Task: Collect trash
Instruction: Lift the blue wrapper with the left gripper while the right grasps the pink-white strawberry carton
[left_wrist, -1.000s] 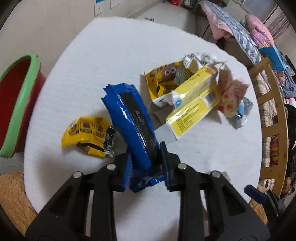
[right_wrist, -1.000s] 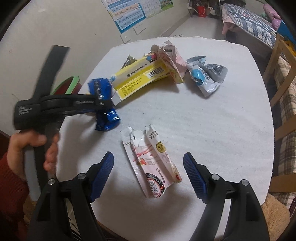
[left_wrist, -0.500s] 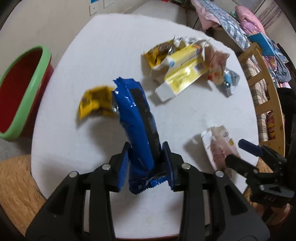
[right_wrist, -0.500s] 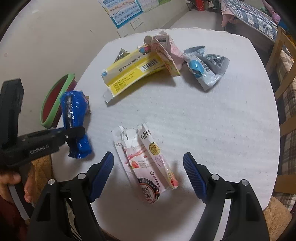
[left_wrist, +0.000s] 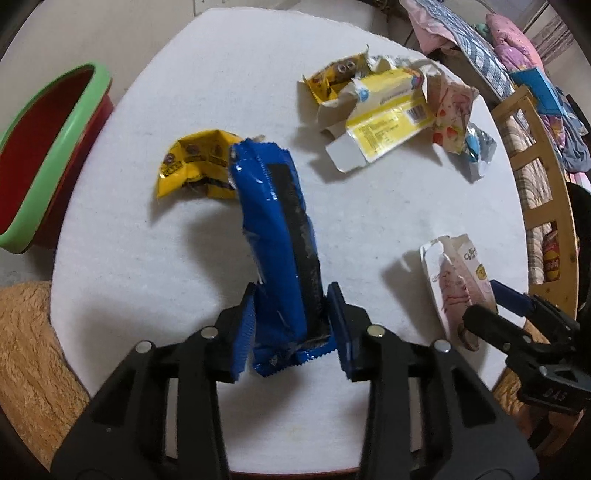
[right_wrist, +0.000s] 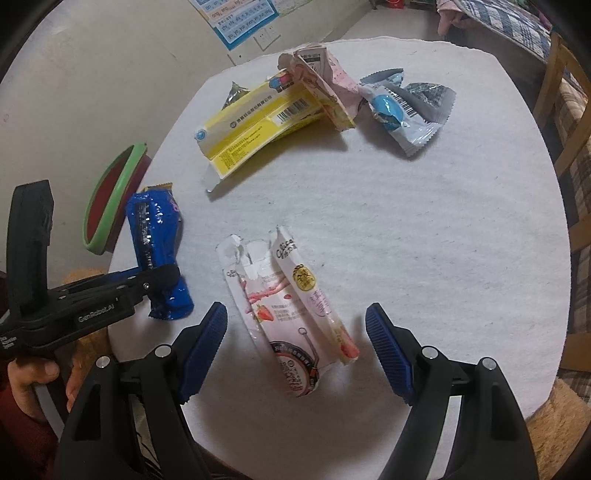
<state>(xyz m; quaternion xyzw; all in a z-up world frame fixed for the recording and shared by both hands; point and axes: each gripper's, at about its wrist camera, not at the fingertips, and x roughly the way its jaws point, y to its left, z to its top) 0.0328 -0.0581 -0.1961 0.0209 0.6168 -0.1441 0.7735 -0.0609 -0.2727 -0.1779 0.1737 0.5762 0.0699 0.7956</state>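
My left gripper (left_wrist: 291, 325) is shut on a blue cookie wrapper (left_wrist: 277, 236) and holds it upright above the round white table (left_wrist: 207, 277); it also shows in the right wrist view (right_wrist: 155, 251). My right gripper (right_wrist: 295, 339) is open, with a pink and white strawberry wrapper (right_wrist: 288, 302) lying on the table between its fingers. A yellow wrapper (left_wrist: 195, 162) lies behind the blue one. A yellow carton (right_wrist: 255, 122), a pink wrapper (right_wrist: 325, 81) and a silver-blue wrapper (right_wrist: 406, 107) lie at the far side. A red bin with a green rim (left_wrist: 40, 147) stands left of the table.
A wooden chair (left_wrist: 543, 192) stands at the table's right edge, with a bed (left_wrist: 480, 44) behind it. An orange fuzzy cushion (left_wrist: 33, 354) sits low at the left. A wall (right_wrist: 92, 74) runs behind the table and bin.
My left gripper has lifted the blue wrapper and drawn it back toward the table's near left edge. My right gripper has stayed open over the strawberry wrapper.
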